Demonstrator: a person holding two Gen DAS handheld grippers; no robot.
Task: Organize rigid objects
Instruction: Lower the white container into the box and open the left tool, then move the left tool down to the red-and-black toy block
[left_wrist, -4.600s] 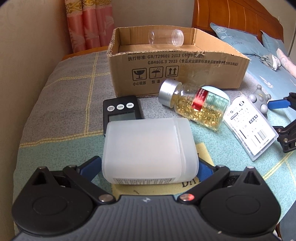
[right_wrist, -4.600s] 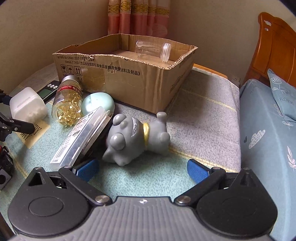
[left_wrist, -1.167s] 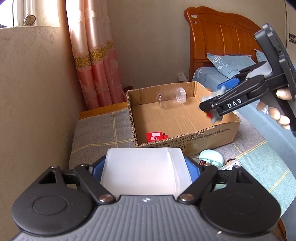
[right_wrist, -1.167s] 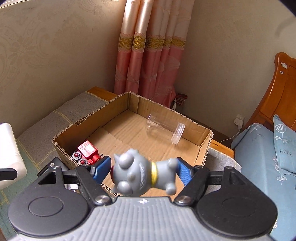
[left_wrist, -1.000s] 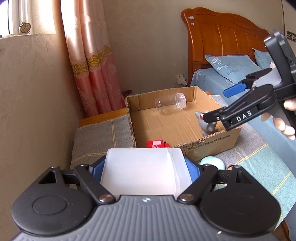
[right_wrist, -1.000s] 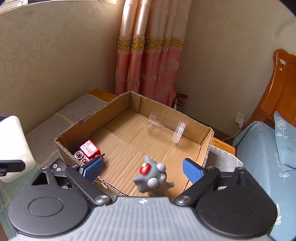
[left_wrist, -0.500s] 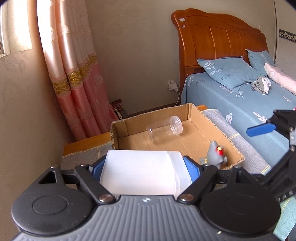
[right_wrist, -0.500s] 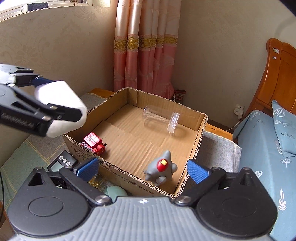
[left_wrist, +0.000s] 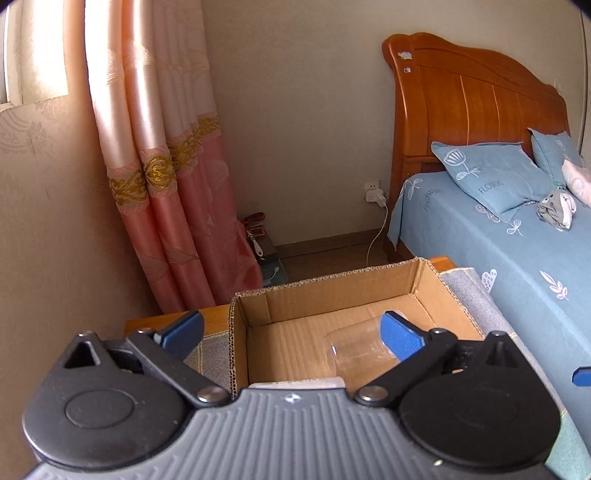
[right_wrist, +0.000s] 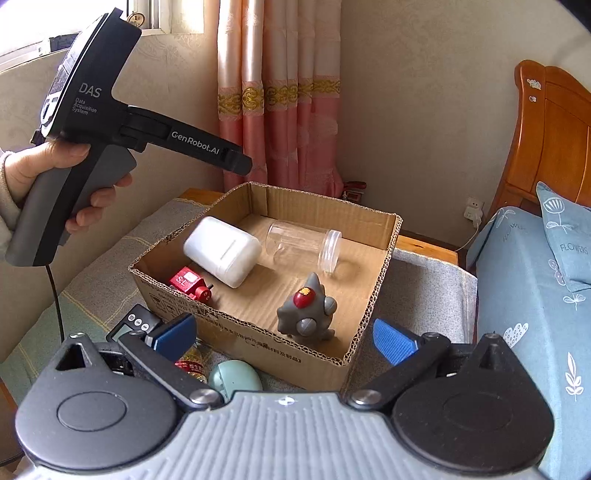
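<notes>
The cardboard box (right_wrist: 373, 254) stands on the cloth-covered table and also shows in the left wrist view (left_wrist: 421, 284). In it are the white plastic bottle (right_wrist: 221, 251), tilted and slightly blurred, a clear jar (right_wrist: 303, 245) on its side, a grey toy figure (right_wrist: 308, 314) and a red toy (right_wrist: 190, 282). My left gripper (left_wrist: 291, 332) is open and empty above the box; its body shows in the right wrist view (right_wrist: 147, 125). My right gripper (right_wrist: 282, 338) is open and empty in front of the box.
In front of the box lie a black digital scale (right_wrist: 135, 325), a capsule bottle (right_wrist: 192, 363) and a mint-green case (right_wrist: 234, 376). A bed with blue sheets (right_wrist: 532, 295) is at the right, pink curtains (right_wrist: 280, 110) and wall behind.
My left gripper opened and let go of the white bottle, which is now in the box. My right gripper stayed open and drew back slightly.
</notes>
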